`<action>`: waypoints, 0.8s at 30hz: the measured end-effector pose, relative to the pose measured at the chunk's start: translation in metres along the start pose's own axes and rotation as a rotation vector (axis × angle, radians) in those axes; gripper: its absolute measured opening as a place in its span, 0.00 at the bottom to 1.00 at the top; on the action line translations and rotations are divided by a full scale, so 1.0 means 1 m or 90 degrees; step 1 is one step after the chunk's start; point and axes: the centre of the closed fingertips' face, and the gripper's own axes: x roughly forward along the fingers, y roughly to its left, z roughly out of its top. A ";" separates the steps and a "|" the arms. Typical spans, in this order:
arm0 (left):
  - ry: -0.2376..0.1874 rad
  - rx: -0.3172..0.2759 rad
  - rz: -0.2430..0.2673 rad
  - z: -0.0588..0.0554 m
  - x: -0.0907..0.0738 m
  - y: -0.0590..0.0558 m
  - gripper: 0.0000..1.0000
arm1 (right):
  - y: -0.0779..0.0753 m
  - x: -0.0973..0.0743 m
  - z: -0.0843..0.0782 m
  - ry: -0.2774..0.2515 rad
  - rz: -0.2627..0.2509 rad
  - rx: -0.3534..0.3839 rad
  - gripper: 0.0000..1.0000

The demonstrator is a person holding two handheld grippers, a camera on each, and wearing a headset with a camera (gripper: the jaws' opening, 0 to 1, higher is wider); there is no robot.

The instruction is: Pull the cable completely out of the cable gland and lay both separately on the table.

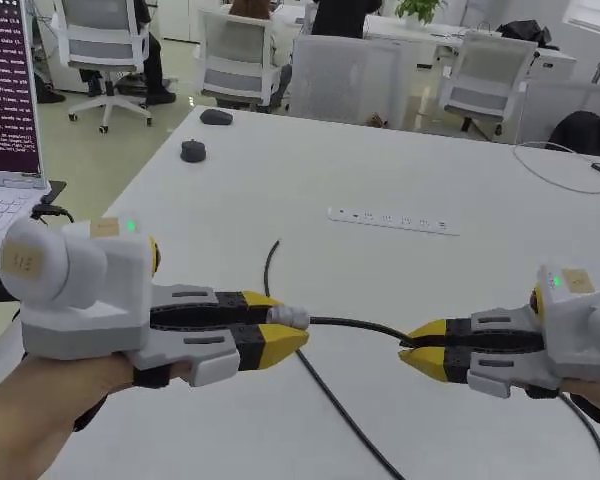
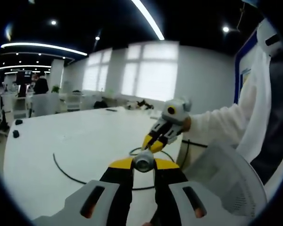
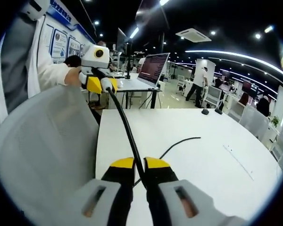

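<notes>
While gripped at the tips of the left tongs [image 1: 291, 321], the pale cable gland [image 1: 296, 315] hung above the white surface [image 1: 400, 160], and the black cable [image 1: 355, 323] ran out of its end. Right tongs [image 1: 404, 349] were closed on that cable, near the gland but apart from it. More cable lay in a loose curve on the surface beneath. Beyond were a power strip [image 1: 392, 220], a dark mouse [image 1: 193, 150], a laptop [image 1: 5, 120] at the left edge, and office chairs [image 1: 105, 40] behind.
</notes>
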 end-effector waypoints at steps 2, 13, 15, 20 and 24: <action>0.001 -0.004 0.004 -0.001 0.000 0.001 0.16 | -0.009 0.005 -0.014 0.015 -0.011 0.019 0.05; 0.029 -0.034 0.038 -0.015 0.000 0.014 0.16 | -0.042 0.051 -0.101 0.117 -0.015 0.081 0.06; 0.037 -0.038 0.044 -0.018 0.000 0.016 0.16 | -0.043 0.055 -0.110 0.127 -0.011 0.094 0.07; 0.056 -0.045 0.055 -0.027 0.001 0.021 0.16 | -0.041 0.061 -0.121 0.135 -0.002 0.103 0.08; 0.065 -0.060 0.056 -0.033 0.002 0.024 0.16 | -0.039 0.065 -0.132 0.142 0.003 0.110 0.08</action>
